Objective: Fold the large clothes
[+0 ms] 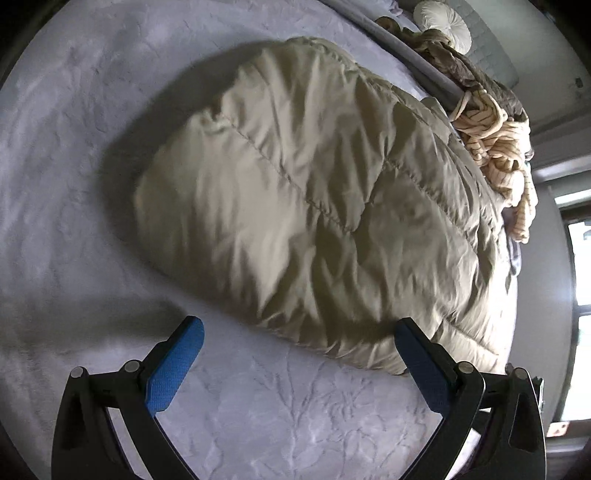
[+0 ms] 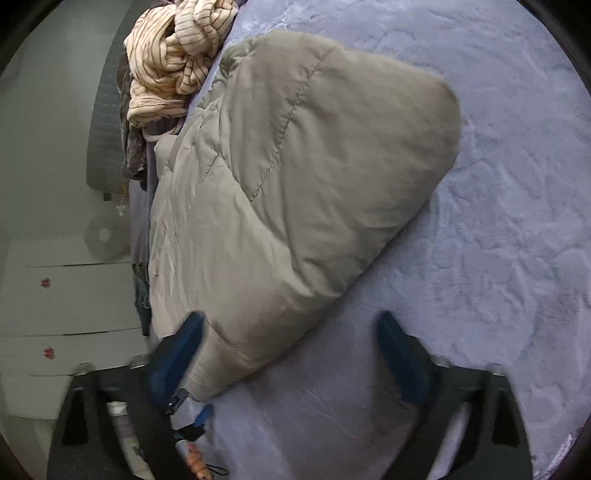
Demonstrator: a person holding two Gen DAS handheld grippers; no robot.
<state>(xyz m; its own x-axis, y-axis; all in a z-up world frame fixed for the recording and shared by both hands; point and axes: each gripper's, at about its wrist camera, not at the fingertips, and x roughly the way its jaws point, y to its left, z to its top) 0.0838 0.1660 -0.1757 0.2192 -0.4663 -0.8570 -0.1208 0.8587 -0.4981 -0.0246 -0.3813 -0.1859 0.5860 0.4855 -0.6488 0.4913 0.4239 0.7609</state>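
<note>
Left gripper point(image 1: 297, 332) hovers jaws spread, empty, at the near edge of the one beige puffer jacket point(image 1: 314, 206); right gripper point(image 2: 290, 326) likewise spread, its left finger at the jacket's point(image 2: 295, 177) hem. Jacket lies folded on a lavender embossed bedspread point(image 1: 92, 166). Beyond it: one striped garment point(image 2: 173, 59), one round cushion point(image 1: 443, 22).

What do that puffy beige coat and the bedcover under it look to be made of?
The quilted coat looks like thin synthetic shell fabric, perhaps nylon, over soft filling: it has a slight sheen, fine crinkles and stitched puffy panels. The lavender bedcover seems a plush, velvety fleece: its matte nap carries an embossed leafy pattern. Neither fiber can be confirmed by sight.
</note>
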